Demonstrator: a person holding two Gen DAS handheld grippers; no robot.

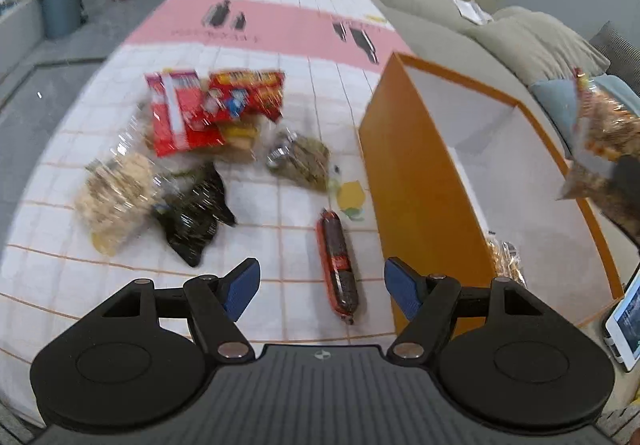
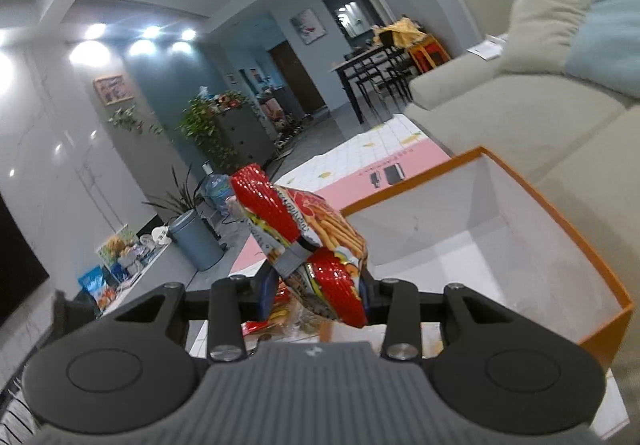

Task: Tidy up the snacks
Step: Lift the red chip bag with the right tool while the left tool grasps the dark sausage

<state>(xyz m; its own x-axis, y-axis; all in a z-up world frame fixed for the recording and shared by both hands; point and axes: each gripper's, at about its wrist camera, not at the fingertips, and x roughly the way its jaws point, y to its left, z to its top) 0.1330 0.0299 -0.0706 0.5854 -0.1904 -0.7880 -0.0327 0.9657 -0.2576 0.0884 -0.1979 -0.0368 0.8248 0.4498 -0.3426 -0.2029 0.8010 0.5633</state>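
Observation:
My left gripper [image 1: 322, 287] is open and empty above the table, with a red sausage stick [image 1: 338, 265] lying between its fingers below. Several snack bags lie beyond: red packs [image 1: 208, 109], a pale puffed bag [image 1: 116, 193], a dark bag [image 1: 196, 213], a greenish bag [image 1: 300, 161]. An orange box [image 1: 420, 181] with a white inside stands to the right. My right gripper [image 2: 316, 285] is shut on a red bag of stick snacks [image 2: 308, 237], held up next to the orange box [image 2: 560, 213]. This bag also shows in the left wrist view [image 1: 604, 133].
A checked white and pink cloth [image 1: 280, 25] covers the table. A beige sofa [image 1: 500, 29] runs along the right. A phone [image 1: 628, 317] stands at the right edge. A packet [image 1: 506, 253] lies inside the box. A grey bin [image 1: 60, 1] stands far left.

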